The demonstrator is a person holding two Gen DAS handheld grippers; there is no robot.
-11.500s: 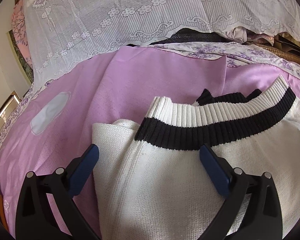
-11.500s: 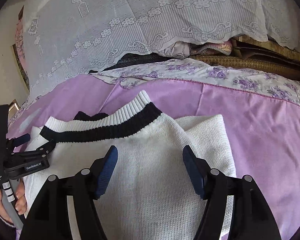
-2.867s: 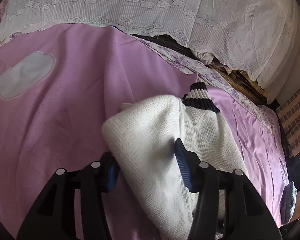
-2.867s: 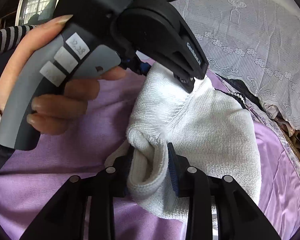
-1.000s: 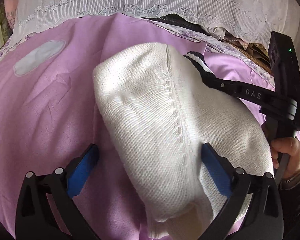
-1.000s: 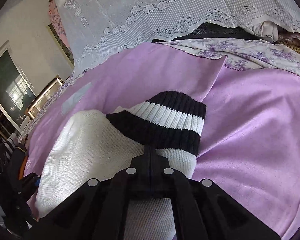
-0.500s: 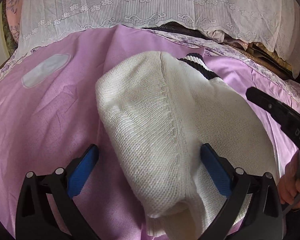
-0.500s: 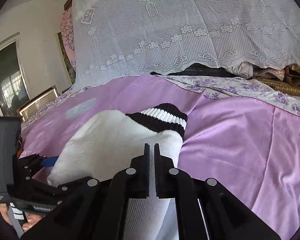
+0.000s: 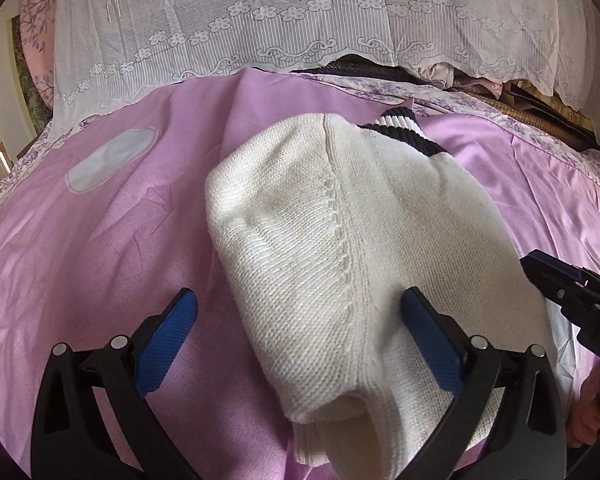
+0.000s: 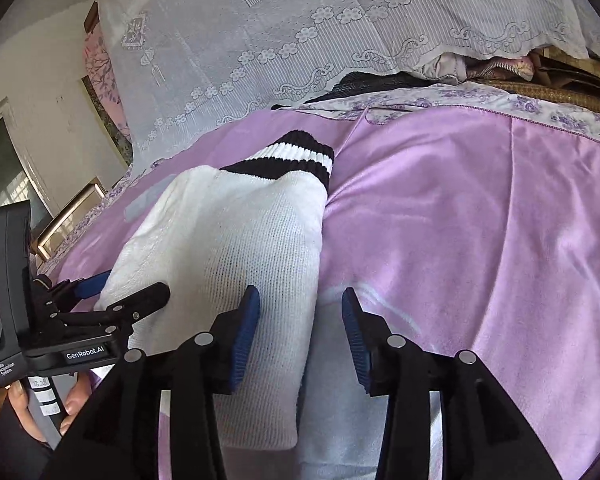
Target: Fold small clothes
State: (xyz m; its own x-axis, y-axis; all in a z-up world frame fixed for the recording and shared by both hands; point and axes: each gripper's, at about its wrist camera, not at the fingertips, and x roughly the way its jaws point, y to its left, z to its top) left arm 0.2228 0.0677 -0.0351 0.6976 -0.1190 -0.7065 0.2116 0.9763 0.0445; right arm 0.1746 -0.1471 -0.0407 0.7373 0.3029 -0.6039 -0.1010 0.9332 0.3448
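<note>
A white knit sweater (image 9: 340, 240) with a black-and-white ribbed band (image 9: 404, 128) lies folded in a thick bundle on the purple bedsheet (image 9: 100, 240). My left gripper (image 9: 298, 328) is open, its blue pads on either side of the bundle's near end, not squeezing it. In the right wrist view the sweater (image 10: 240, 240) lies ahead to the left, its striped band (image 10: 292, 156) at the far end. My right gripper (image 10: 296, 332) is open at the bundle's right edge; its left pad is against the knit. The left gripper (image 10: 116, 296) also shows there at the left.
A white lace cover (image 9: 300, 20) drapes over piled bedding at the back. A pale oval patch (image 9: 108, 160) marks the sheet at left. A floral sheet edge (image 10: 460, 100) and woven mat (image 10: 560, 88) lie at the back right. A window and door frame (image 10: 16, 168) stand far left.
My right gripper has opened and let go of the sweater, which now rests on the bed. Both grippers have drawn back slightly. The left gripper stays open.
</note>
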